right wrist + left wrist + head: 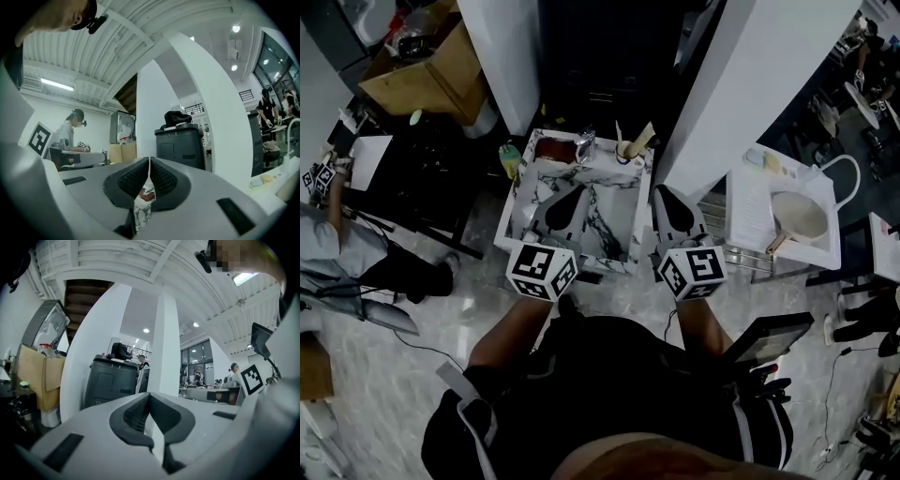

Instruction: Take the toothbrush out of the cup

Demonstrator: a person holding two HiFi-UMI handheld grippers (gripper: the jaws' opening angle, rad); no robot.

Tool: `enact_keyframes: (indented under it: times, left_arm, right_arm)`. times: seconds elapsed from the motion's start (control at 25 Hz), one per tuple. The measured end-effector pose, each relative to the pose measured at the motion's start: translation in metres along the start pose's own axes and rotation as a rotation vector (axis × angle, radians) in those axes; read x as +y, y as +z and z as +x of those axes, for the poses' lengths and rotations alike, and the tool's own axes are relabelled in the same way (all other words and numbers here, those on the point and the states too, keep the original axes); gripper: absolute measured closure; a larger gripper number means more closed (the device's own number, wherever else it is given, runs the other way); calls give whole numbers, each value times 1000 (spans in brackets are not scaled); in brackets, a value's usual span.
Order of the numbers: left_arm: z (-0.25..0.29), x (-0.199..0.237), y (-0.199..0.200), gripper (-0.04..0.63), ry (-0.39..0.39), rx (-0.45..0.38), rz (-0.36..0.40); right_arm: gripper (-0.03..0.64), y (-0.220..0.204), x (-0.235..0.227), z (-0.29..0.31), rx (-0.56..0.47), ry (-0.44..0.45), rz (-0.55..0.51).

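A cup (627,151) is seen at the far right corner of the marble table (598,223), close to the back edge. The toothbrush (641,138) is stood in the cup, long axis near upright, top end leaned to the right and away from the person. Which end carries the bristles cannot be told. A thinner pale stick (618,133) is set in the same cup.

A red-brown tray (557,147) and a crumpled silver wrapper (585,145) are lined along the same back edge, left of the cup. The middle of the table is bare.

The table is flanked by a white pillar (502,56) on the left and another white pillar (759,75) on the right, with a dark gap behind.

The left gripper (577,193) (149,395) is held over the table, jaws clenched on nothing. The right gripper (661,193) (149,161) is held just off the right edge, jaws also pressed together and empty, well short of the cup.
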State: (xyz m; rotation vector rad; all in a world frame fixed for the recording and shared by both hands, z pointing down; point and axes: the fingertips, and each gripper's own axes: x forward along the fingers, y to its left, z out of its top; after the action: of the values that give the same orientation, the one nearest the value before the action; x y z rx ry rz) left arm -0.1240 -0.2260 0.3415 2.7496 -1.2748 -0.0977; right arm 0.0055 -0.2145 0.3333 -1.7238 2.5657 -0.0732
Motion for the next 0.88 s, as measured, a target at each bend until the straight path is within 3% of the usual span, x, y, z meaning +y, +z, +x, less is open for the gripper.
enact_keyframes:
  times: [0.44,0.68,0.88]
  left_arm:
    - [17,47,4,592,-70,8,-17]
    - [24,65,-1,592,-122,30,-7]
    - [32,69,6,592,-141,-5,-32]
  right_arm:
    - [592,4,14,41,-11,-68,-34]
    - [591,-5,7,52,16,-158,-12]
    - [580,-2,-4,60,23,-171,-19]
